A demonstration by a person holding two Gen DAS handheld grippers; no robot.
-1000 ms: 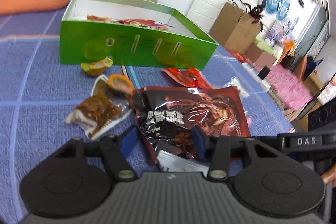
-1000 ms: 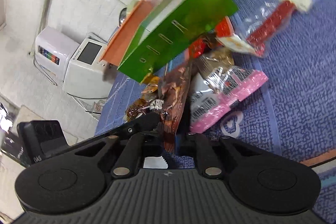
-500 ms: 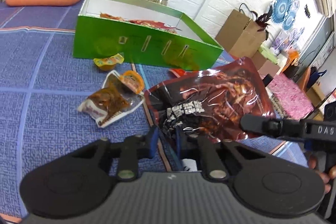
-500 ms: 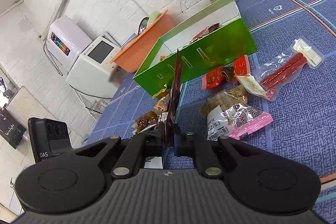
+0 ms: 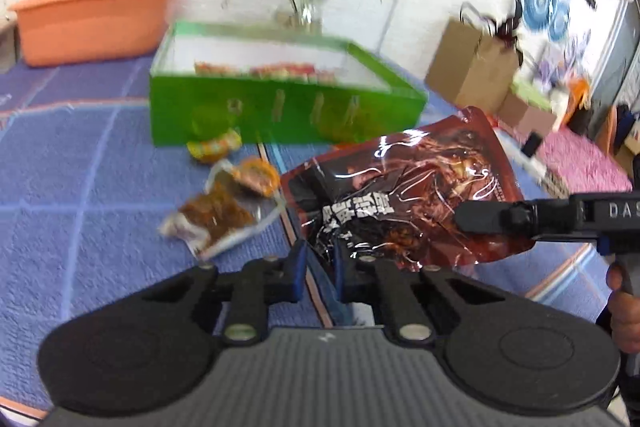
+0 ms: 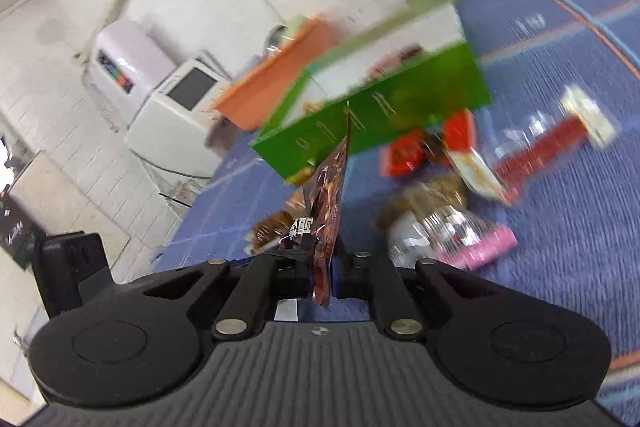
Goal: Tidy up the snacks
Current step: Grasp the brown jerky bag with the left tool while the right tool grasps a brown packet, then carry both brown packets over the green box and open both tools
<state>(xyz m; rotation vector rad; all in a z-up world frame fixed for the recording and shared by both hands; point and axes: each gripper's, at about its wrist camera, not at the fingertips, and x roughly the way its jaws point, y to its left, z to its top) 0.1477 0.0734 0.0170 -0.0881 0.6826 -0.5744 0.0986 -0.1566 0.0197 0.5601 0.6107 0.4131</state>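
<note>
A large dark red snack bag point(image 5: 404, 195) is held in the air above the blue cloth. My right gripper point(image 6: 322, 275) is shut on its edge; the bag point(image 6: 330, 195) shows edge-on there. My left gripper point(image 5: 320, 267) is nearly shut with a narrow gap between its blue pads, right beside the bag's lower left corner; I cannot tell whether it touches the bag. The green box point(image 5: 280, 99) stands behind with several red packets inside. The box also shows in the right wrist view point(image 6: 380, 107).
Loose snacks lie on the cloth: a brown packet point(image 5: 216, 215), a jelly cup point(image 5: 214, 147), a pink packet point(image 6: 460, 239), red packets point(image 6: 404, 155) and a sausage stick point(image 6: 548, 143). An orange basin point(image 5: 92, 23) and a plant vase point(image 5: 300, 15) stand behind the box.
Both grippers lifted the dark red bag off the cloth. The left gripper closed from wide open to nearly shut. The views are now blurred by motion.
</note>
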